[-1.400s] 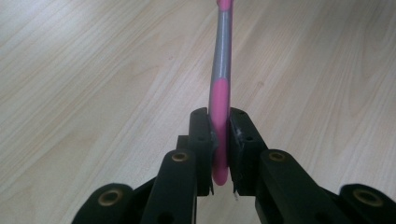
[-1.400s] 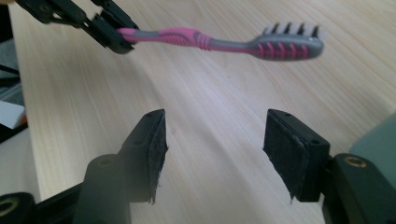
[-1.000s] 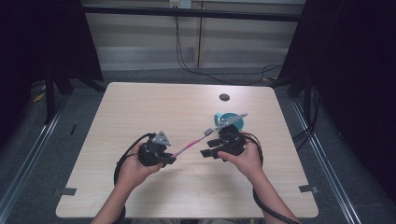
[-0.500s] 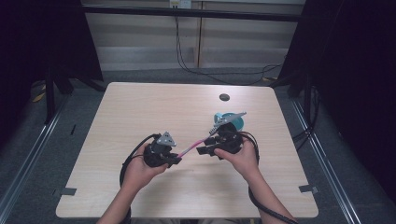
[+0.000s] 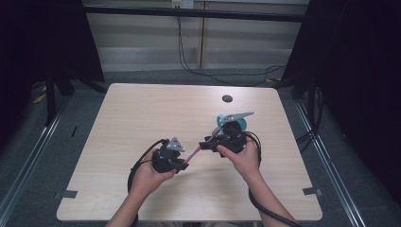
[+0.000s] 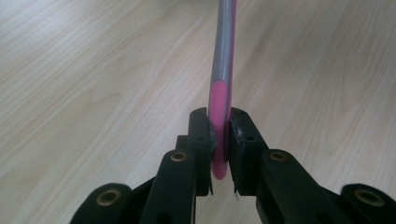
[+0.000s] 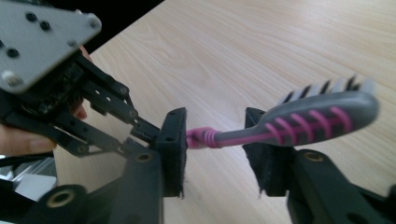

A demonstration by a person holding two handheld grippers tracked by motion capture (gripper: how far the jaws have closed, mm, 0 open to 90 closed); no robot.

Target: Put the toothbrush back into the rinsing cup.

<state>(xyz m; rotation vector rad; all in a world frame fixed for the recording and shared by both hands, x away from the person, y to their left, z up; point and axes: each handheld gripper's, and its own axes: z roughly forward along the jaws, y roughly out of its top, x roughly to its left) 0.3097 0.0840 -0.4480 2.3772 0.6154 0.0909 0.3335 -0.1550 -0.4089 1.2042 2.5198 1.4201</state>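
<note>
My right gripper (image 7: 215, 140) jaws now look apart around the toothbrush (image 7: 299, 122), left gripper (image 6: 219, 140) clamped on its handle — handover probably done.

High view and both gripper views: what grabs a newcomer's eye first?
A pink and grey toothbrush bridges the two hands above the middle of the wooden table. The left claw is shut on its pink handle end. The right claw stands open around the neck, with the bristled head lying over its far jaw. Behind the right hand sits a teal object.
</note>
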